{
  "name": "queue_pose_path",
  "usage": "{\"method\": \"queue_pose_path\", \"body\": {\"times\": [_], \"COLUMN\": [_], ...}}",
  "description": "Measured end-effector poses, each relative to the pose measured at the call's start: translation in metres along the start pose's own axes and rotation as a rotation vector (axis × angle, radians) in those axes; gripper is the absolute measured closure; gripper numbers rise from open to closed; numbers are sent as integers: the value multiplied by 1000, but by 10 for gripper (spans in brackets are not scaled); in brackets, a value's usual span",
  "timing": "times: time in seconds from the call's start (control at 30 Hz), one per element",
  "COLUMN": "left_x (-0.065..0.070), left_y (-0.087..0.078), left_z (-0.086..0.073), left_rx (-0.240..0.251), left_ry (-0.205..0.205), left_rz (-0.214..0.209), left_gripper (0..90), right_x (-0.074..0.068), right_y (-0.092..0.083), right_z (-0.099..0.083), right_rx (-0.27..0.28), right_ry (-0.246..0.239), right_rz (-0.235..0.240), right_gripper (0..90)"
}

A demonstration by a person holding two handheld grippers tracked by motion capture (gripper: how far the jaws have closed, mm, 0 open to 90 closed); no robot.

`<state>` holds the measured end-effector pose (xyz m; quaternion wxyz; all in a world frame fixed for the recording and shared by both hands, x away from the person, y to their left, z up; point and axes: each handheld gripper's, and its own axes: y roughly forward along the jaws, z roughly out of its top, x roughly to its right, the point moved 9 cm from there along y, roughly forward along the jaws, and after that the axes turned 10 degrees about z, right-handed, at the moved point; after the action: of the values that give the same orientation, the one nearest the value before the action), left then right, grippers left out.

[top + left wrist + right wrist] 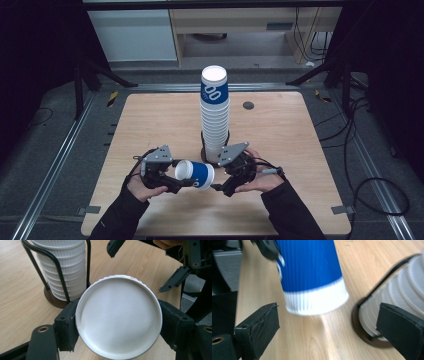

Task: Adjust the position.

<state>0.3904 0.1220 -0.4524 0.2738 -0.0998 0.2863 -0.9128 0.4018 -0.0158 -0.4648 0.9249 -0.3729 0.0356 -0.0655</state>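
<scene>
Left tool (176, 183), lower centre-left of the high view: clamped on a single paper cup (195, 174), jaws pressing opposite sides near its base. The cup lies on its side in the air above the desk (150, 120), between the two hands, white base toward the left tool. In the left gripper view the base disc of the cup (118, 317) sits in frame centre, a black jaw tight against each flank.

Right tool (220, 187), lower centre of the high view, just right of the cup: jaws apart, nothing between the pads. In the right gripper view its jaws stand wide at lower left and lower right, with the cup (312, 277) at top centre, clear of both. Cup there is blurred: blue ribbed sleeve, white ribbed band at the near end.

Cup stack (215, 112): tall column of nested cups, frame centre in the high view, standing in a black wire holder (206, 147) on a dark round base. Both tools sit just below it in the picture. The holder (58, 275) with the lower cups is at upper left of the left gripper view; at the right edge of the right gripper view it shows as a stack (402, 287) partly behind the jaw.

Writing: top cup of the stack carries white marks on blue that look like "00"; otherwise not legible. On the held cup, a white fragment on blue at upper left of the right gripper view, too blurred to read.

Small dark round disc (248, 105) in the desk top, right of the stack.
</scene>
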Motion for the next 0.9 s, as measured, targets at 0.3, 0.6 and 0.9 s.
{"method": "queue_pose_path", "body": {"times": [0.3,0.6,0.9], "left_x": [-7,-3,1], "left_y": [-15,-19,-21], "left_z": [4,10,15], "left_rx": [98,158,205], "left_ry": [-40,-49,-53], "left_rz": [-6,-43,-86], "left_gripper": [259,260,259], "right_x": [2,2,-6], "right_y": [-11,-22,-16], "right_z": [-9,-16,-14], "right_rx": [53,134,197], "right_ry": [48,99,115], "right_rz": [-5,1,89], "right_gripper": [43,20,24]}}
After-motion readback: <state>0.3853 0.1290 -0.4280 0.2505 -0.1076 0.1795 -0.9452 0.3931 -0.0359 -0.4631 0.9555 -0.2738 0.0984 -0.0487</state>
